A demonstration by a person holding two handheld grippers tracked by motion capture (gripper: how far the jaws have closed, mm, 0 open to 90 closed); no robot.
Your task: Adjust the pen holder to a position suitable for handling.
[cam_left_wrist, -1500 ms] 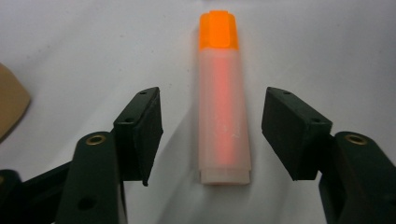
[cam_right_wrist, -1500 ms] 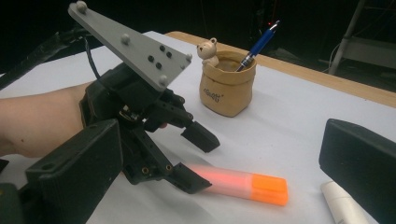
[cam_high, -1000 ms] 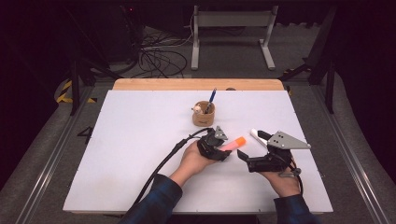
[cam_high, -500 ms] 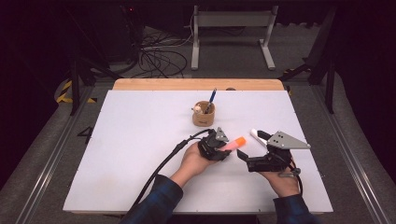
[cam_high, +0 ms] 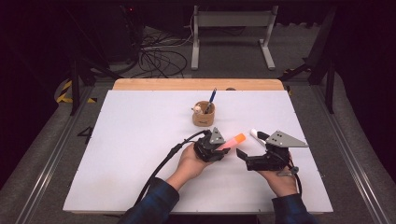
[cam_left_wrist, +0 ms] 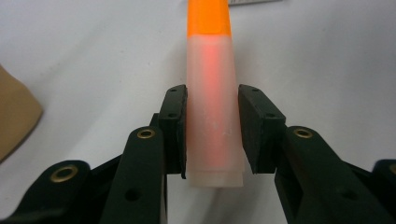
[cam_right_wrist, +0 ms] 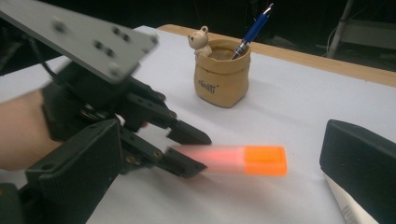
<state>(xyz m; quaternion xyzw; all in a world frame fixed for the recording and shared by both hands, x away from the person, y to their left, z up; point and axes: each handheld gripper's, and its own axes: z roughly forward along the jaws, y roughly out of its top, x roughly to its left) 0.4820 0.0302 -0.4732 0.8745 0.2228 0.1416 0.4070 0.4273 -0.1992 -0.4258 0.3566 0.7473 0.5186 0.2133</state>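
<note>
My left gripper (cam_high: 223,148) jaws just closed onto one orange highlighter (cam_high: 232,141); right gripper (cam_high: 250,151) jaws agape, empty; one pen cup (cam_high: 203,115).

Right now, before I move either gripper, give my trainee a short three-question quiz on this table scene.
1. True or false: the left gripper has its pads closed on the translucent marker with the orange cap.
2. Which end of that marker points away from the left gripper's jaws: A) the orange cap, B) the flat pale base?
3. What stands in the tan sack-shaped holder with the small bear figure?

Key:
1. True. The jaws have just been closing, and the pale barrel now sits between both pads.
2. A.
3. A blue pen, leaning out of the holder at the far middle of the white tabletop. The right gripper waits with its jaws apart beside the marker.
</note>
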